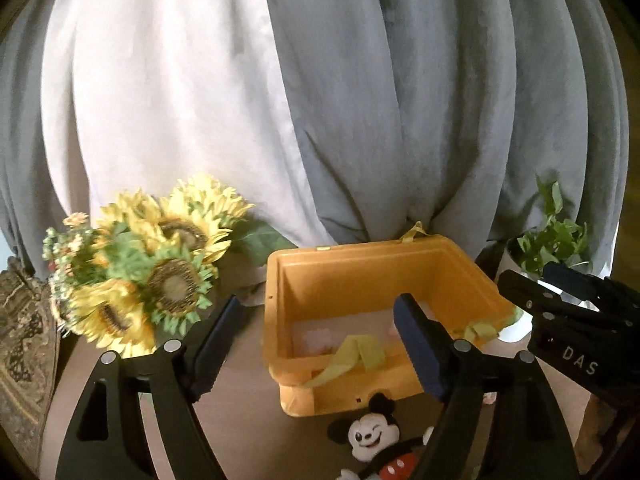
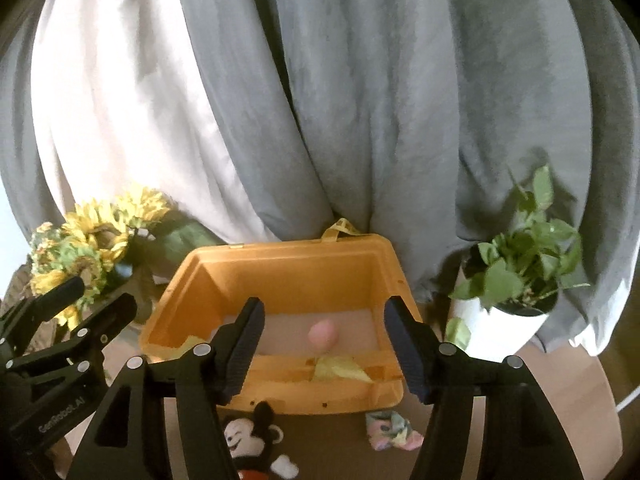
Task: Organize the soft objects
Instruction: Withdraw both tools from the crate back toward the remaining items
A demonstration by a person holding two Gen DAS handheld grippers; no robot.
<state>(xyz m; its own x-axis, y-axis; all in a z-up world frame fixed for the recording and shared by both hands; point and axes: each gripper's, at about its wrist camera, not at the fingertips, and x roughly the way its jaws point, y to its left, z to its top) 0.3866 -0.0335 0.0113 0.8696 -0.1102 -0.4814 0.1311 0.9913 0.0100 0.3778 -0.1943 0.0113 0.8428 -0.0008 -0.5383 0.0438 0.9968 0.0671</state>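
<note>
An orange storage box (image 1: 320,280) (image 2: 224,276) stands open on the table with a pink soft object (image 2: 323,333) (image 1: 318,340) inside. A Mickey Mouse plush (image 1: 374,436) (image 2: 250,440) lies on the table in front of the box. A pastel scrunchie (image 2: 392,429) lies to its right. My left gripper (image 1: 316,346) is open and empty, above the table before the box. My right gripper (image 2: 322,354) is open and empty, just in front of the box's near wall. Each gripper shows in the other's view: the right one (image 1: 560,300), the left one (image 2: 80,300).
A bunch of artificial sunflowers (image 1: 160,264) (image 2: 92,240) stands left of the box. A potted green plant (image 2: 520,272) (image 1: 552,240) in a white pot stands right of it. Grey and white curtains (image 1: 320,100) hang behind. Yellow-green straps (image 1: 352,354) hang over the box's front rim.
</note>
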